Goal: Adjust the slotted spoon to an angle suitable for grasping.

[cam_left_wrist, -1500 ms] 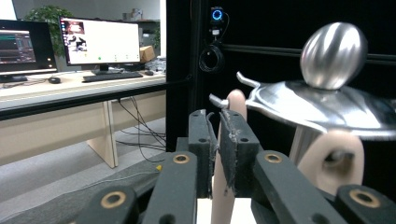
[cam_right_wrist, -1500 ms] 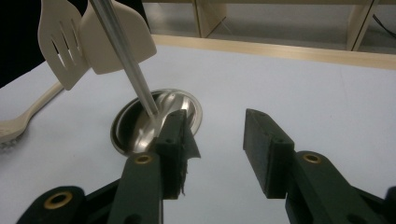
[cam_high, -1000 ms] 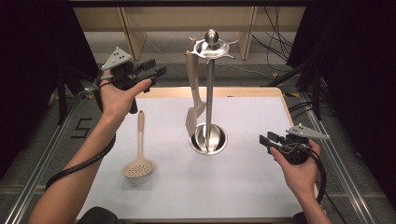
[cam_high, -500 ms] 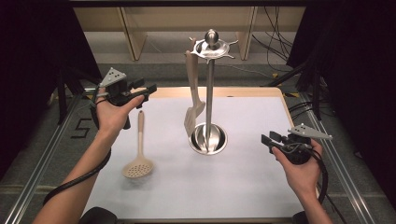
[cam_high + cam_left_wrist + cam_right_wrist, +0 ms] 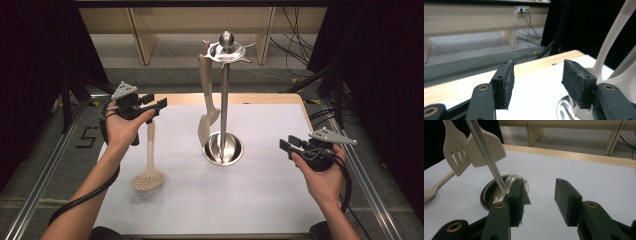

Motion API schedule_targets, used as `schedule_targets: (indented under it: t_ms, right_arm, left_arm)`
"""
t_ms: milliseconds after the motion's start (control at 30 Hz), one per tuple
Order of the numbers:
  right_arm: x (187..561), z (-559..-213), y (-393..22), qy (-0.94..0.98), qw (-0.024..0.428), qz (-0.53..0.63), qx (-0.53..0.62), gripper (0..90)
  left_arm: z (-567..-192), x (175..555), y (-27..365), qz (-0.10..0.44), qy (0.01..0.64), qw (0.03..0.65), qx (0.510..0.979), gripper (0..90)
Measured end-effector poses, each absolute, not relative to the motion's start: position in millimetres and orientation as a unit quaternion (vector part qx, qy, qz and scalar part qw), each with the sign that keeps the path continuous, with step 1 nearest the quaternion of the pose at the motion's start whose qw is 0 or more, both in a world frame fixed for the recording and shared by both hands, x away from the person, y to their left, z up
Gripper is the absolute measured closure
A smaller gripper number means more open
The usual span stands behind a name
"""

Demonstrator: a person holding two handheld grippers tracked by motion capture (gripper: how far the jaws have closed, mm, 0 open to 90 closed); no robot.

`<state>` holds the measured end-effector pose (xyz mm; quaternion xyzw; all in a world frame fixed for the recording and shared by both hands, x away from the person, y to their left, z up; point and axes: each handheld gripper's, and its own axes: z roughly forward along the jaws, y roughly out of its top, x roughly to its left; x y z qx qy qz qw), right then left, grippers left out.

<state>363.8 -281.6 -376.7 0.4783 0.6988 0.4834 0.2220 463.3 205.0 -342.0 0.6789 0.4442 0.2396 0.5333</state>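
A steel utensil stand (image 5: 223, 149) rises from the middle of the white table, its hook crown (image 5: 227, 50) on top. A cream spatula (image 5: 206, 102) hangs from it; the right gripper view shows a slotted spatula (image 5: 455, 152) and a solid one (image 5: 485, 147) beside the pole. A cream skimmer (image 5: 148, 176) lies flat at the left. My left gripper (image 5: 157, 101) hovers above the far end of its handle; its jaws have just been opening and nothing is between them (image 5: 537, 85). My right gripper (image 5: 288, 144) stands open and empty to the right of the stand (image 5: 540, 202).
The white mat (image 5: 260, 200) covers a wooden table whose back edge (image 5: 260, 98) shows behind the stand. Metal rails run along both sides, and black drapes and cables stand beyond them. Wooden furniture legs are on the floor behind.
My left hand has come down and a little nearer, so its gripper is now lower over the skimmer's handle. The right hand, the stand and the skimmer have not moved.
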Motion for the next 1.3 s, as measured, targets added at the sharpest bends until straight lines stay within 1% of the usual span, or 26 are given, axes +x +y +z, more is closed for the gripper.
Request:
schedule_targets:
  t_ms: [33,100,167,367,400,433,500,533,633,700,733,767,800,867,1000,1100,1200,1267,1300]
  right_arm:
    - [365.8,-377.4,-283.7,0.705,0.228,0.481,0.468,60.0]
    - [366.4,-377.5,-284.3,0.706,0.221,0.478,0.473,60.6]
    - [366.2,-378.2,-284.2,0.705,0.216,0.478,0.477,60.8]
    - [362.3,-376.7,-286.6,0.701,0.212,0.475,0.488,61.7]
    - [362.6,-376.7,-289.6,0.708,0.234,0.465,0.477,61.7]
    - [360.5,-376.5,-287.9,0.704,0.224,0.466,0.487,61.7]
    - [359.3,-376.5,-286.9,0.700,0.218,0.474,0.488,61.8]
    - [359.8,-376.3,-288.7,0.707,0.234,0.464,0.479,61.7]
    - [357.2,-375.3,-284.6,0.701,0.221,0.467,0.491,61.7]
    - [358.3,-375.0,-284.5,0.706,0.228,0.469,0.480,61.8]
    - [357.7,-374.6,-283.8,0.707,0.224,0.469,0.480,61.7]
    - [358.1,-374.7,-283.9,0.710,0.236,0.463,0.475,61.7]
    - [357.9,-375.4,-282.1,0.704,0.226,0.471,0.481,61.7]
    - [357.3,-375.7,-280.5,0.706,0.220,0.464,0.487,61.7]
    - [358.0,-377.8,-280.7,0.709,0.216,0.465,0.485,61.7]
    - [358.2,-377.9,-280.8,0.707,0.217,0.465,0.486,61.6]
    - [357.9,-377.6,-280.8,0.709,0.215,0.463,0.486,61.5]
    - [358.0,-377.8,-280.6,0.709,0.219,0.461,0.486,61.5]
    - [357.9,-377.5,-280.6,0.710,0.219,0.461,0.486,61.5]
  left_arm:
    - [-344.8,463.7,205.3,0.232,0.449,0.522,0.686,42.7]
    - [-350.4,464.7,206.6,0.226,0.458,0.503,0.697,42.8]
    - [-355.6,466.0,208.2,0.232,0.465,0.488,0.701,43.0]
    - [-370.1,470.9,214.6,0.218,0.488,0.459,0.710,42.7]
    - [-371.9,471.4,215.9,0.218,0.490,0.456,0.710,42.5]
    - [-373.4,471.6,217.4,0.219,0.494,0.450,0.711,42.5]
    - [-377.3,472.0,220.1,0.216,0.499,0.444,0.712,42.4]
    - [-379.3,472.3,221.9,0.213,0.502,0.438,0.715,42.4]
    - [-386.0,473.4,227.7,0.209,0.507,0.416,0.726,42.4]
    - [-390.2,473.6,232.1,0.206,0.510,0.398,0.735,42.5]
    - [-393.8,474.0,233.3,0.201,0.515,0.389,0.737,42.6]
    - [-396.3,474.3,233.8,0.197,0.520,0.383,0.738,42.6]
    - [-399.5,474.5,234.8,0.188,0.530,0.370,0.740,43.7]
    - [-409.2,475.1,235.1,0.189,0.543,0.352,0.739,46.7]
    - [-422.9,474.6,233.8,0.152,0.565,0.308,0.751,47.6]
    - [-435.5,472.3,228.1,0.134,0.578,0.287,0.752,48.8]
    - [-443.0,471.8,225.9,0.129,0.578,0.267,0.760,49.7]
    - [-448.3,471.1,223.9,0.130,0.582,0.265,0.758,50.0]
    - [-450.4,471.7,224.5,0.123,0.579,0.259,0.763,50.3]
